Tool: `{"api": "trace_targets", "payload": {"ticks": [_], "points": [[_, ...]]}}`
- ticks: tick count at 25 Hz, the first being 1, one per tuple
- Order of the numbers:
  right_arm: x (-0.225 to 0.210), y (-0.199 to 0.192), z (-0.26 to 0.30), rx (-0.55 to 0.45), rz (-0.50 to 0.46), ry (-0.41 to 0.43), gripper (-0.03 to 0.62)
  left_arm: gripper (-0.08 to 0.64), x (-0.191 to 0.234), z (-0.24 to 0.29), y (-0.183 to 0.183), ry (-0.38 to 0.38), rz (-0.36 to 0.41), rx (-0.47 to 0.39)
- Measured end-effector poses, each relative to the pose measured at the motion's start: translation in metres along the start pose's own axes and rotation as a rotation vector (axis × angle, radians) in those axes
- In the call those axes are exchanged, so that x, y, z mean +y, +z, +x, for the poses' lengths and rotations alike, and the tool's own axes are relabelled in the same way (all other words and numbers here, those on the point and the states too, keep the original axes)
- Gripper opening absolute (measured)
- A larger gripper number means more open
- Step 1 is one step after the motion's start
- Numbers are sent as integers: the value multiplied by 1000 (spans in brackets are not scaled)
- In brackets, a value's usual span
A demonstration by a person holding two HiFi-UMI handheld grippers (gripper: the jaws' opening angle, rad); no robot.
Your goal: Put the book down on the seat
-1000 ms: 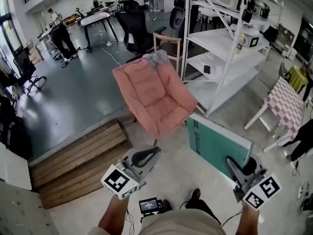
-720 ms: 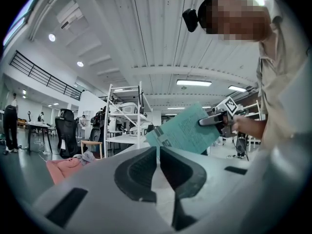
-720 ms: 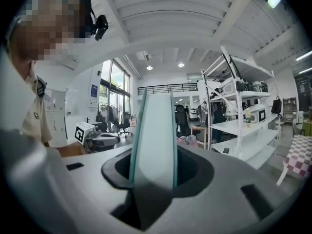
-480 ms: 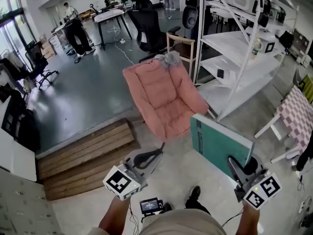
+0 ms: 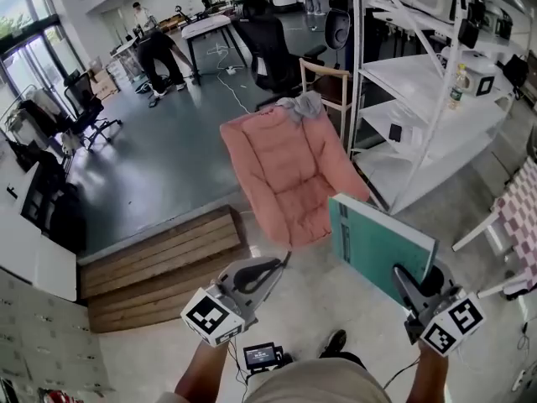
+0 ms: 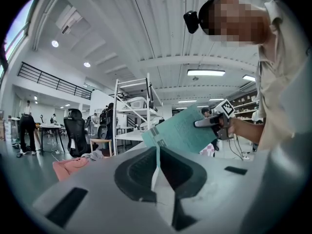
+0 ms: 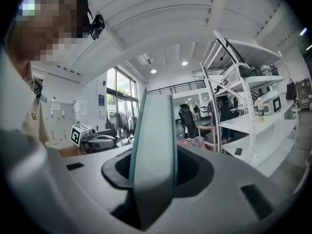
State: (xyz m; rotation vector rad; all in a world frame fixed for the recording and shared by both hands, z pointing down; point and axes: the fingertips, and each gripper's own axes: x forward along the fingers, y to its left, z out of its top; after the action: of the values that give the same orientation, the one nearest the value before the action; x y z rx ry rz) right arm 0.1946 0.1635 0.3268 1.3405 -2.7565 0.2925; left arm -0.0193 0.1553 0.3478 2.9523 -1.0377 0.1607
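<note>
A teal book stands on edge in my right gripper, whose jaws are shut on its lower corner. In the right gripper view the book rises straight up between the jaws. The pink cushioned chair stands ahead, its seat tilted toward me, and the book's far corner hangs just right of the seat's front edge. My left gripper is low and left of the book, below the seat's front edge, shut with nothing in it. From the left gripper view the book shows to the right and the chair at far left.
White metal shelving stands right of the chair. A low wooden platform lies to the left. Grey cloth drapes the chair's top. A wooden chair and a black office chair stand behind. A checkered chair is at far right.
Both grippers and the book have moved forward toward the pink chair, which now sits closer. The right gripper's hold on the book is unchanged.
</note>
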Motion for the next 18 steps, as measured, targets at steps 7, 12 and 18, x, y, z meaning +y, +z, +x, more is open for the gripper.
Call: {"api": "trace_targets", "payload": {"ticks": [7, 12, 18], "points": [[-58, 3, 10, -6, 20, 60, 153, 25, -4, 49, 2, 51, 4, 25], [-89, 9, 14, -17, 26, 91, 153, 25, -5, 76, 8, 80, 14, 33], [-127, 14, 10, -34, 41, 94, 153, 25, -9, 114, 13, 82, 21, 39]]}}
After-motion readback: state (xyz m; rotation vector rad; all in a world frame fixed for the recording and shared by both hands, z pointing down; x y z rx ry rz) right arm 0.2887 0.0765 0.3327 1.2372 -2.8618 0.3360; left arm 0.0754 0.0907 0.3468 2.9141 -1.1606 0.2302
